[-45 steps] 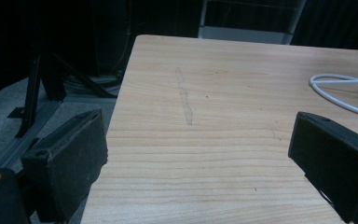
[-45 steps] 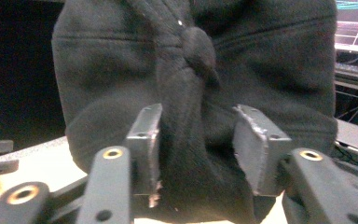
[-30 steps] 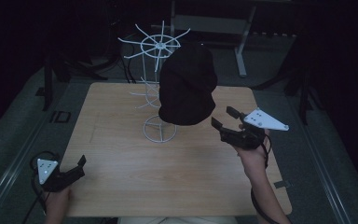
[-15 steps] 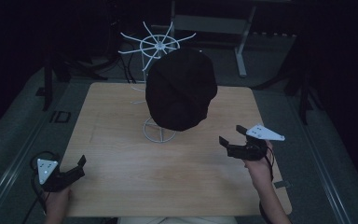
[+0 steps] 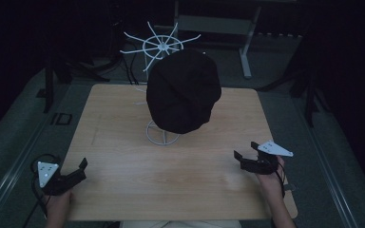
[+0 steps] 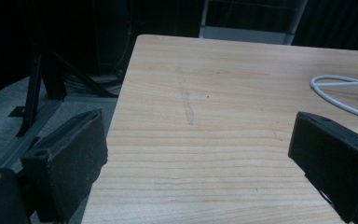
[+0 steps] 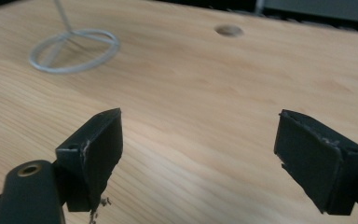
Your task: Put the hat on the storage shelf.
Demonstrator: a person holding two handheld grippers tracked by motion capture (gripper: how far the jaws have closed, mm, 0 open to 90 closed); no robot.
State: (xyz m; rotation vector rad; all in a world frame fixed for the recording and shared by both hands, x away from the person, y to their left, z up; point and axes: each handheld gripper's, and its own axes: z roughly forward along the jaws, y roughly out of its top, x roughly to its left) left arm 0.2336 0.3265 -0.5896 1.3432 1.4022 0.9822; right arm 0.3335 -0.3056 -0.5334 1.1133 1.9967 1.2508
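A black hat (image 5: pixel 183 92) hangs on a white wire rack (image 5: pixel 160 46) whose ring base (image 5: pixel 163 137) stands at the table's middle back. My right gripper (image 5: pixel 245 151) is low over the front right of the table, well apart from the hat. Its jaws have just been opening, and in the right gripper view they (image 7: pixel 200 140) stand wide with only bare wood between them. The ring base (image 7: pixel 74 51) lies ahead of it to the left. My left gripper (image 5: pixel 81 170) rests at the front left corner, open (image 6: pixel 200 149) and holding nothing.
The wooden table (image 5: pixel 123 109) has a small round hole (image 7: pixel 229 31) in its top near the right side. Dark floor, stand legs and cables surround it. The table's left edge (image 6: pixel 121 102) runs just beside my left gripper.
My right gripper has dropped from beside the hat down and back to the front right of the table. The hat has swung and settled on the rack. The left gripper has stayed put.
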